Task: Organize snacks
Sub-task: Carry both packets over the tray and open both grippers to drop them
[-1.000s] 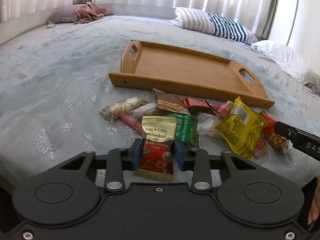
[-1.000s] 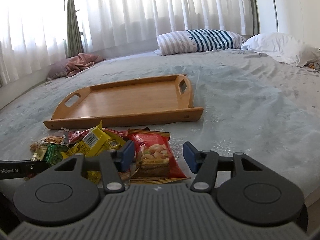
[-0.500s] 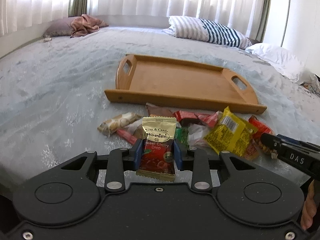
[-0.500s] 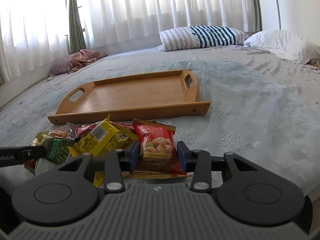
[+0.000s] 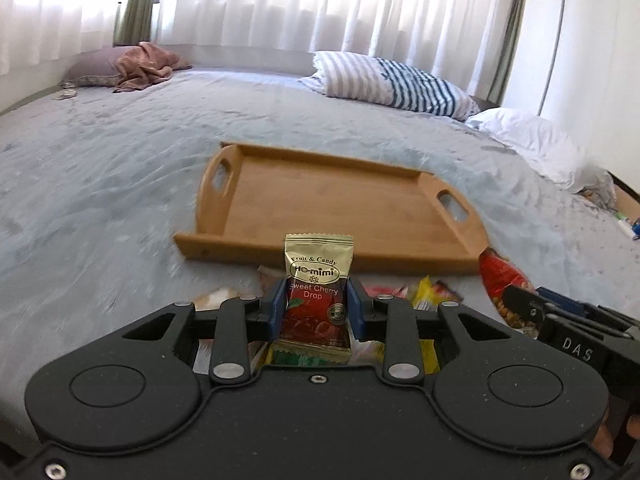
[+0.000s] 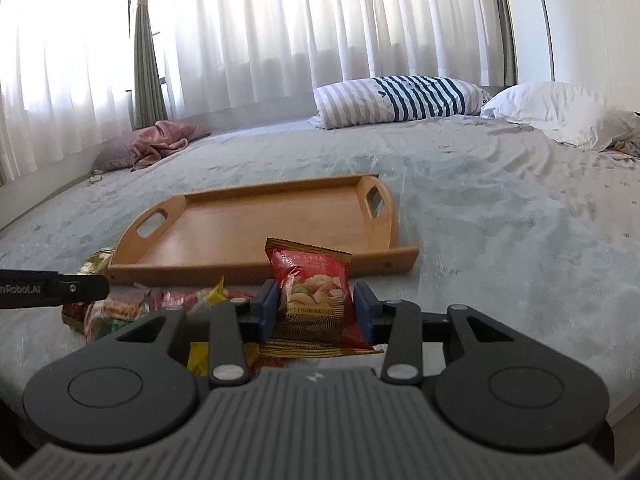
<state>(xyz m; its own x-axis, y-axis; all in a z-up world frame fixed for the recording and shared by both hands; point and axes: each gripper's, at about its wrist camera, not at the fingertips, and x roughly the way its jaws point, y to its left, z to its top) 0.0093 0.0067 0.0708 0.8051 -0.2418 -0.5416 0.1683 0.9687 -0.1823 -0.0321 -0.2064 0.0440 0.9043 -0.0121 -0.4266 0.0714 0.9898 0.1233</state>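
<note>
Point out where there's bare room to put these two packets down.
The whole floor of the wooden tray, between its two handles, is bare. The bedspread right of the tray is open too. It's crowded along the tray's near wall, where the snack pile lies.

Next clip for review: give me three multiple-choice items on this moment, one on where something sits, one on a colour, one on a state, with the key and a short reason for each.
1. Where does the wooden tray lie?
A. On the bed, beyond the loose snack pile
B. On a pillow
C. On the floor

2. What colour is the top of the cherry drop packet in the left gripper?
A. Blue
B. Gold
C. White

3. What is the state of the right gripper?
A. Open above the tray
B. Shut on nothing
C. Shut on the red nut packet

Key: 1 A, the tray rests on the bedspread behind the pile. 2 B, its upper band is gold above a red lower half. 3 C, both blue pads press the packet's sides.
</note>
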